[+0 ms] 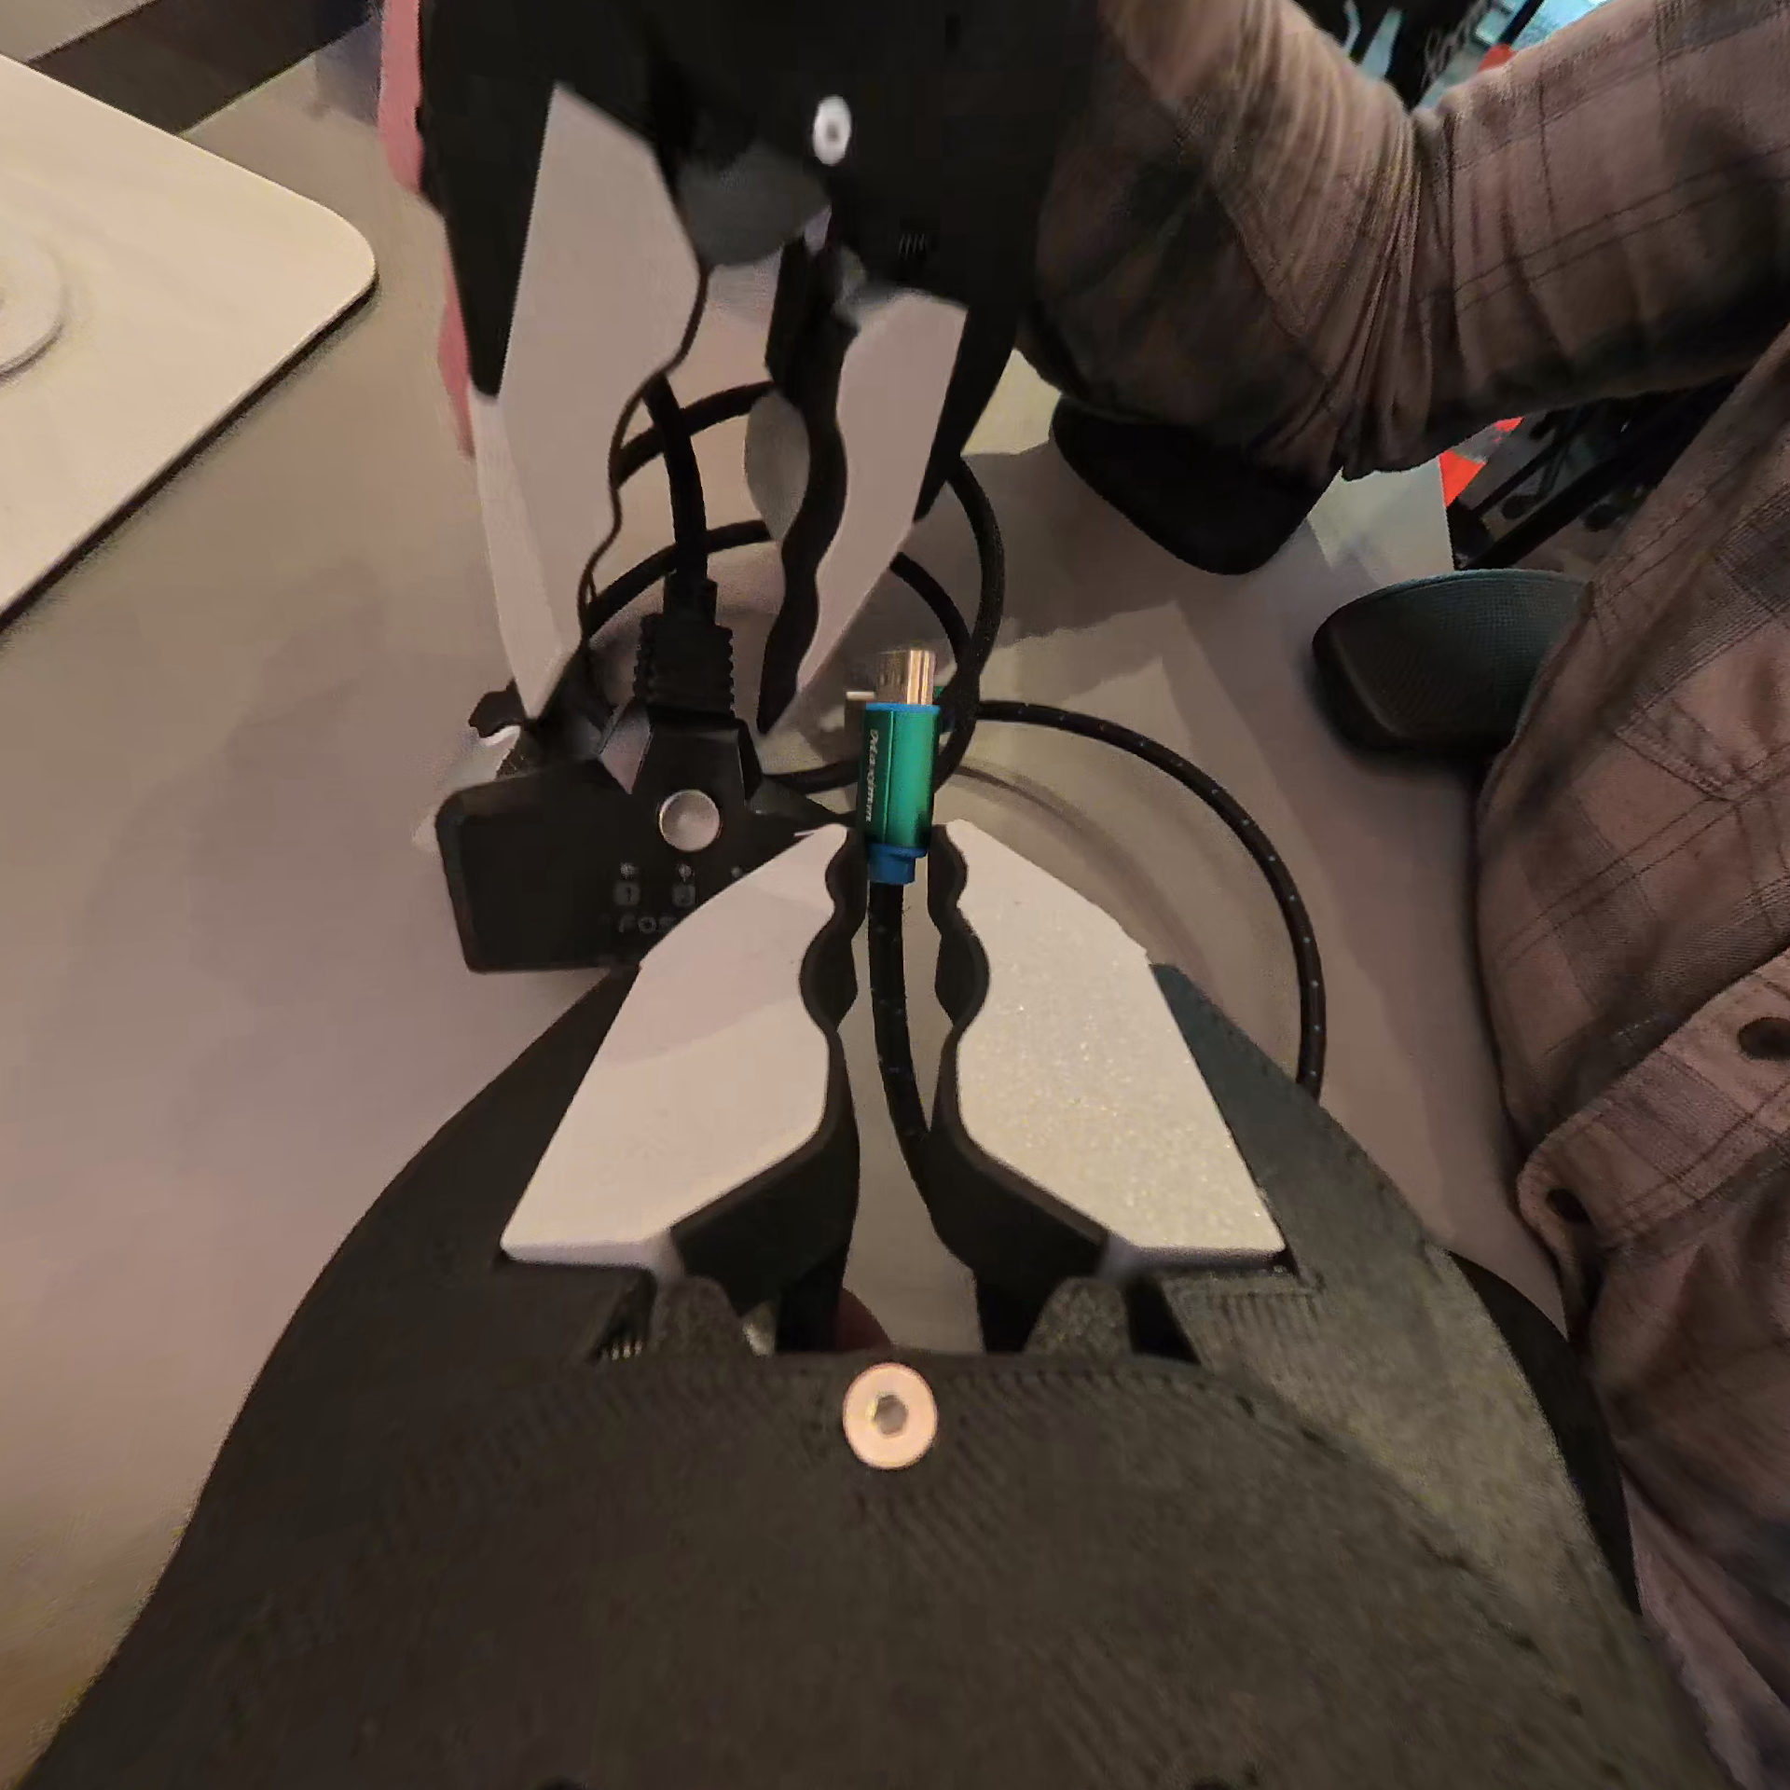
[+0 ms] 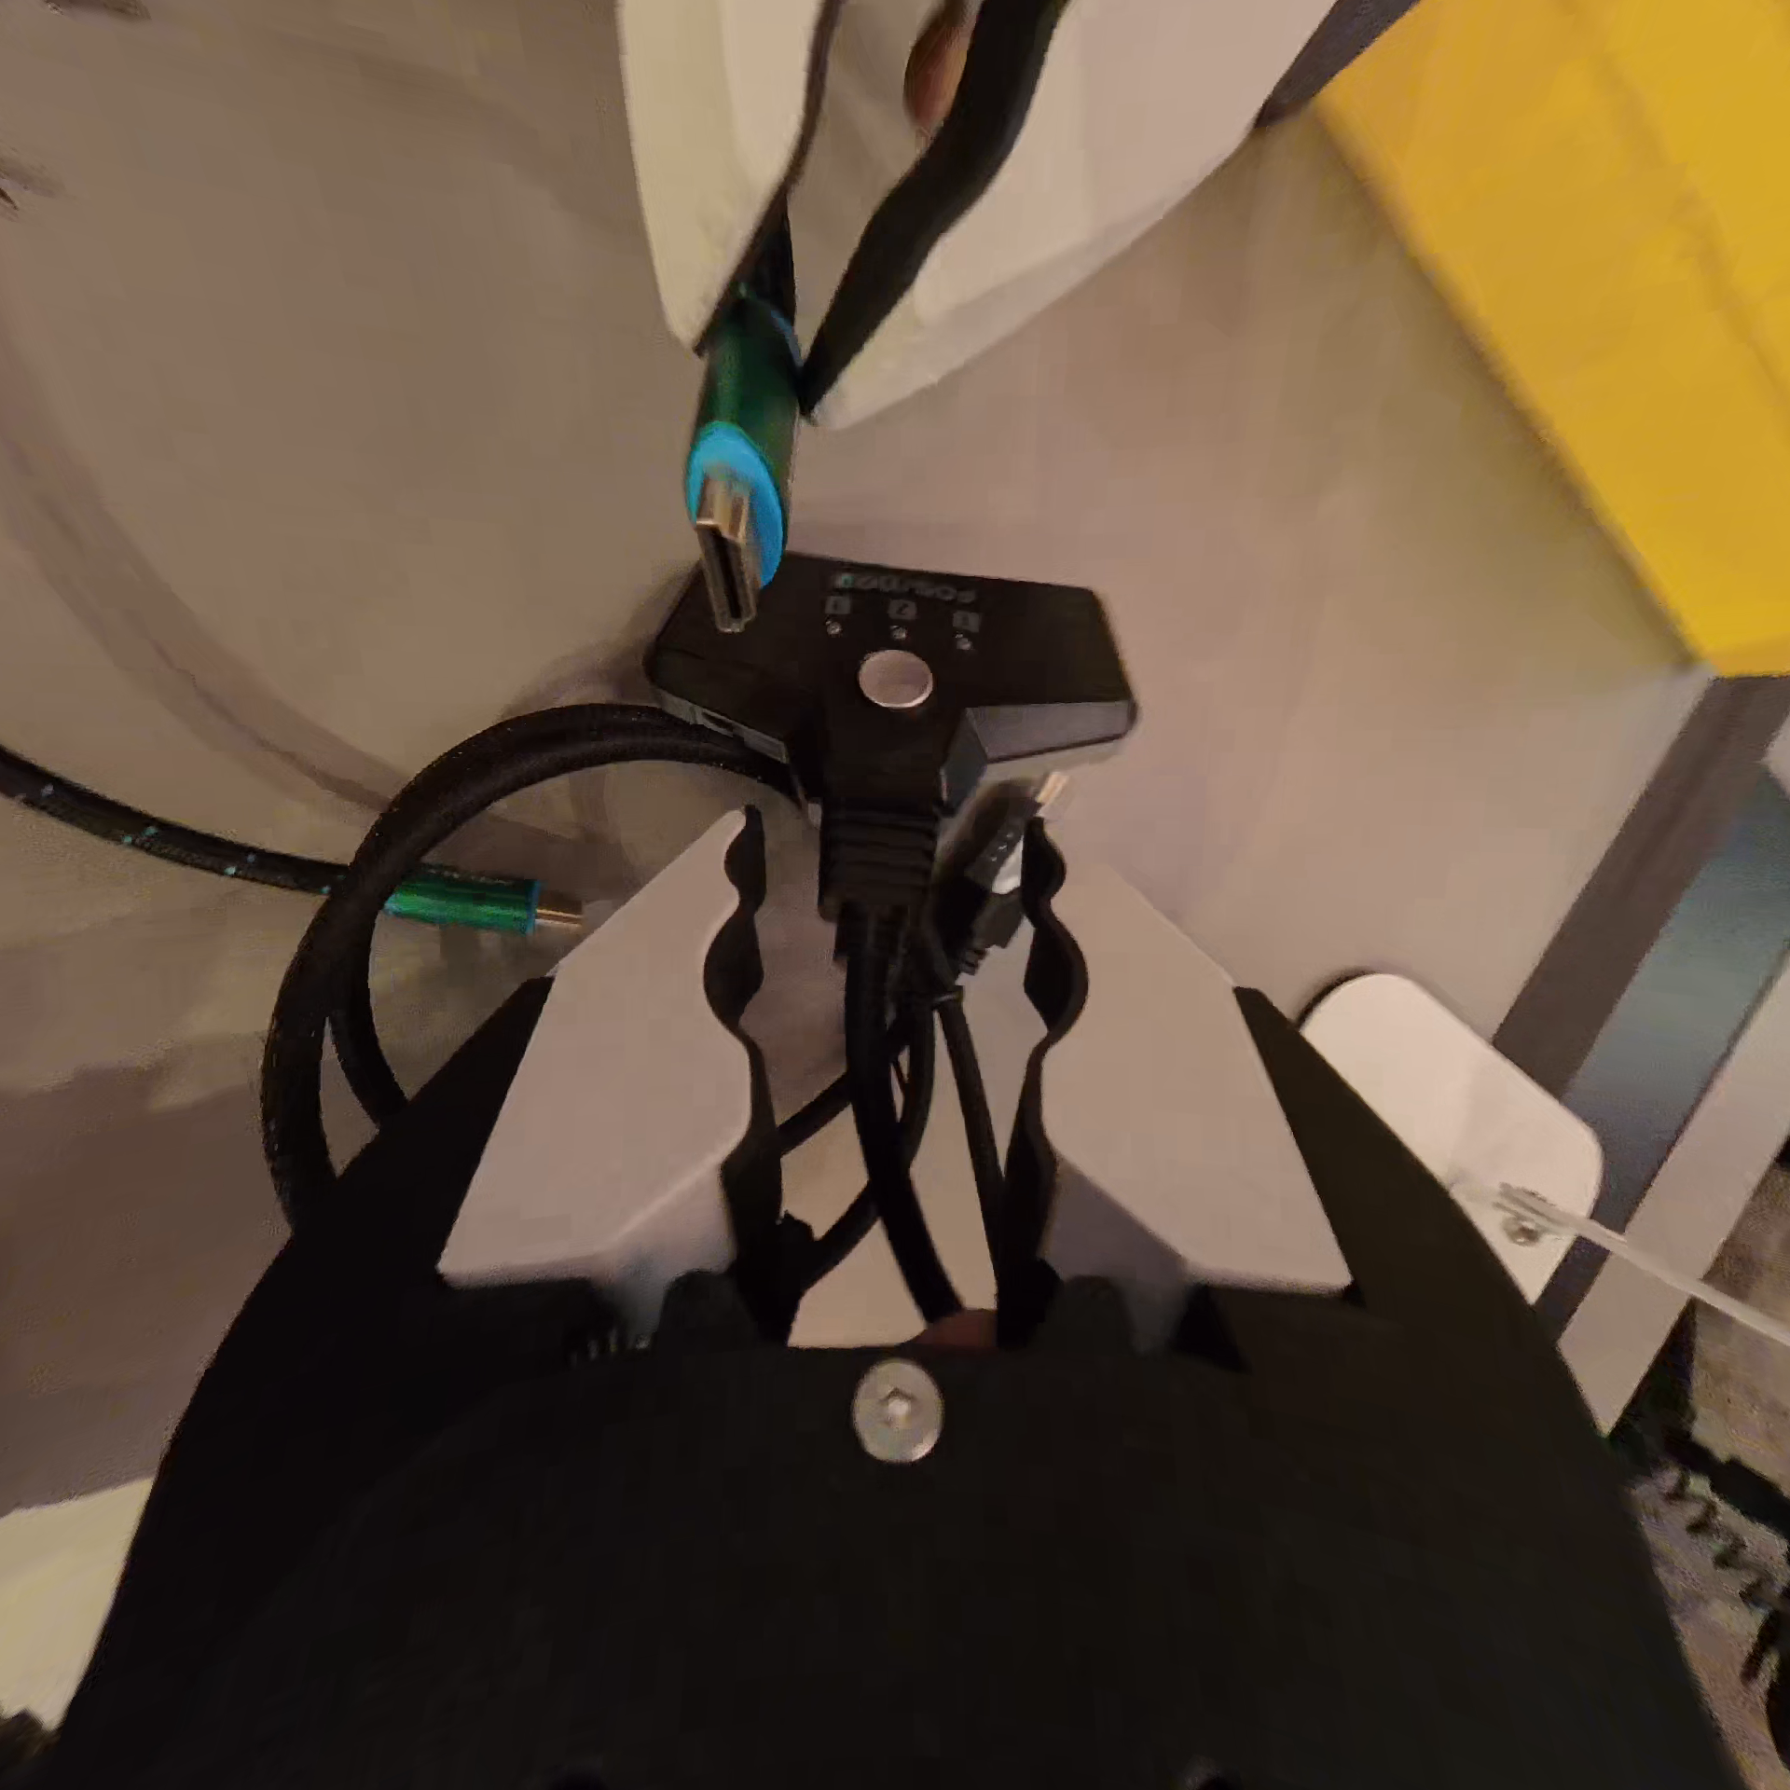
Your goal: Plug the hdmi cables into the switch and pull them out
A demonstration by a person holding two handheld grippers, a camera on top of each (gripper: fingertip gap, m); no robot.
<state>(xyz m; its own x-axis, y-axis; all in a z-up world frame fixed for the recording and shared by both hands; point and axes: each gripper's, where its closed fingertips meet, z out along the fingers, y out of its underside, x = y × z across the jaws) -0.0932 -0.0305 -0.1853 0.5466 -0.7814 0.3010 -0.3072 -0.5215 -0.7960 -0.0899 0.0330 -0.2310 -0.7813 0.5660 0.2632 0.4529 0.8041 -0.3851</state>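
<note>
The black HDMI switch (image 1: 542,872) lies on the pale table, also in the right wrist view (image 2: 1017,668). My left gripper (image 1: 896,843) is shut on a green HDMI plug (image 1: 896,765) at its blue collar; the braided cable runs back between the fingers. In the right wrist view that plug (image 2: 746,426) hangs from the left gripper (image 2: 775,378), its metal tip just above the switch's left end, not inserted. My right gripper (image 2: 891,843) is open, its fingers either side of the switch's own black cable boot (image 2: 877,862). A second green plug (image 2: 465,896) lies loose on the table.
Braided black cable (image 2: 320,969) loops on the table left of the right gripper. A yellow box (image 2: 1550,339) stands at the right. A pale flat tray (image 1: 145,339) lies at the left. A person's plaid sleeve (image 1: 1356,242) and a chair armrest (image 1: 1434,659) are at the right. Tip to tip, the grippers are about 8 cm apart.
</note>
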